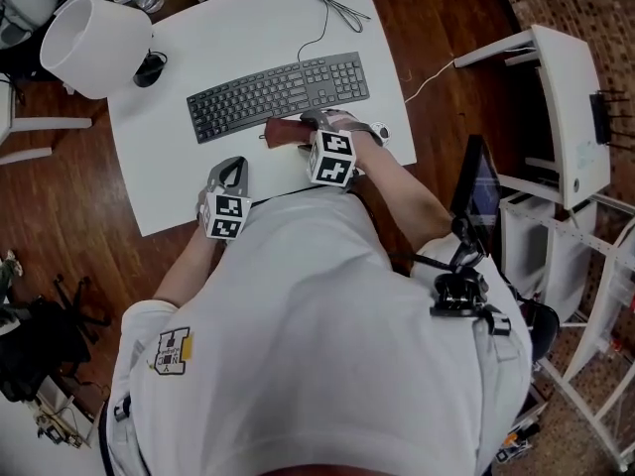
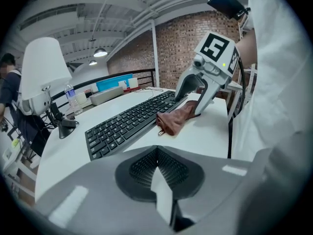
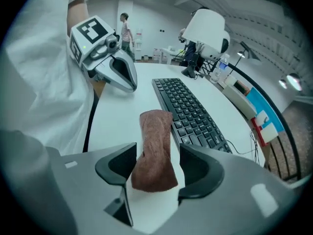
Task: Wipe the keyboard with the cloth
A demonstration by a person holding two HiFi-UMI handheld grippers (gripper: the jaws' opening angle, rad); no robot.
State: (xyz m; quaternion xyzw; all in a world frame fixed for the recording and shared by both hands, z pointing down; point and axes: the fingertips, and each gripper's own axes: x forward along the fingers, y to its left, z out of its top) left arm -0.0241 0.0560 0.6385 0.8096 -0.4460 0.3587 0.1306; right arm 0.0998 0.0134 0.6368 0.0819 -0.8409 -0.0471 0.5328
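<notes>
Two grippers hang over a white surface [image 1: 179, 177], seen from above. At far left stands a white lamp [image 1: 94, 43]. Next, the left gripper [image 1: 234, 167] hovers near the person's body, its fingers closed together and empty, well apart from the keyboard [image 1: 278, 92], which lies across the middle. Just beside the keyboard's near edge lies the brown cloth [image 2: 175, 121], crumpled lengthwise on the surface. The right gripper [image 3: 156, 153] straddles it, fingers spread wide with gaps on both sides, so nothing is gripped.

We judge the wiping is not under way: the cloth lies loose, off the keys. Whether the keys have been wiped, we cannot tell. Whether the cloth touches the keyboard is unclear. The person's torso hides the surface's near edge.
</notes>
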